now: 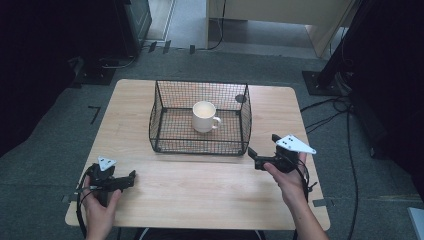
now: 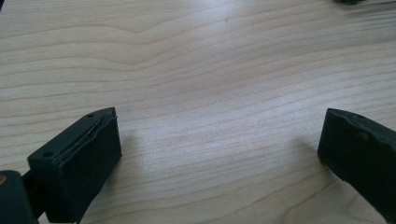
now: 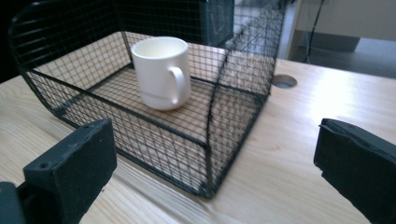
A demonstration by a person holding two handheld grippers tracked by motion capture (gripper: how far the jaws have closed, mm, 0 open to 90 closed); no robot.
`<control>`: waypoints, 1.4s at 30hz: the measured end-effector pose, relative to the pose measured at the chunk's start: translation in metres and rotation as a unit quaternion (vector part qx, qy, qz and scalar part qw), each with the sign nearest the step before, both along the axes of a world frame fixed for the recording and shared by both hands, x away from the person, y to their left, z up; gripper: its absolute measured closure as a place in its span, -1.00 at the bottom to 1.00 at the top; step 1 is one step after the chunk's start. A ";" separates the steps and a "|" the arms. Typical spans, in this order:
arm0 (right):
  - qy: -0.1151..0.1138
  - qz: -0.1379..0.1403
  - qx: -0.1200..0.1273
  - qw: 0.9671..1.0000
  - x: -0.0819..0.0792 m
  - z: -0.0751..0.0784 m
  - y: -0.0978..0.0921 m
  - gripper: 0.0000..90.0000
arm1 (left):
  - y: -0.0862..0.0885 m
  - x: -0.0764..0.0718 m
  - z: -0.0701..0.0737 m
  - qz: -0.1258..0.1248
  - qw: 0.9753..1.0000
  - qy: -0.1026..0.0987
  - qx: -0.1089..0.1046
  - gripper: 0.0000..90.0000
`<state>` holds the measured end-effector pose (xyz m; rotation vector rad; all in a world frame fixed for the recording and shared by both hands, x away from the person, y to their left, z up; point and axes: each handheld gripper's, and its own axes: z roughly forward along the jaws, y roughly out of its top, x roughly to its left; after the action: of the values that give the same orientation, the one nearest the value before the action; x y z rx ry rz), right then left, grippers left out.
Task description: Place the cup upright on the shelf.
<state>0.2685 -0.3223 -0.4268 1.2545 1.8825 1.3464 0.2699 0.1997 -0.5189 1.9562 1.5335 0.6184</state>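
Claws wide, mug in basket

Your hands come in from the near edge of the tabletop (image 1: 200, 190), one claw in each. Left claw (image 1: 131, 176): low over the near left corner, jaws spread wide, nothing between them. Seen from the left gripper view, it (image 2: 219, 140) looks down on bare wood grain.

Right claw (image 1: 262, 145): held off the wood, just beside the near right corner of the basket (image 1: 200, 147), not touching it. Jaws stand wide apart and empty. In the right gripper view that claw (image 3: 215, 154) faces the basket's (image 3: 210, 140) corner.

Basket: black wire mesh, open top, sits mid-tabletop toward the far side.

Mug (image 1: 204, 116): white, upright, inside the basket near its centre, handle turned to your right. In the right gripper view the mug (image 3: 161, 72) stands on the mesh floor, well apart from both jaws.

Round hole (image 3: 284, 81) in the tabletop, beyond the basket's far right corner.
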 end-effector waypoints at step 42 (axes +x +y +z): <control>0.099 -0.117 -0.020 0.988 -0.048 -0.091 -0.103 -1.00 | 0.000 0.000 0.000 0.000 1.000 0.000 0.000 -1.00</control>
<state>0.2210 -0.4251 -0.5177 1.5844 1.8119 1.0909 0.2699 0.1997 -0.5189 1.9556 1.5333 0.6176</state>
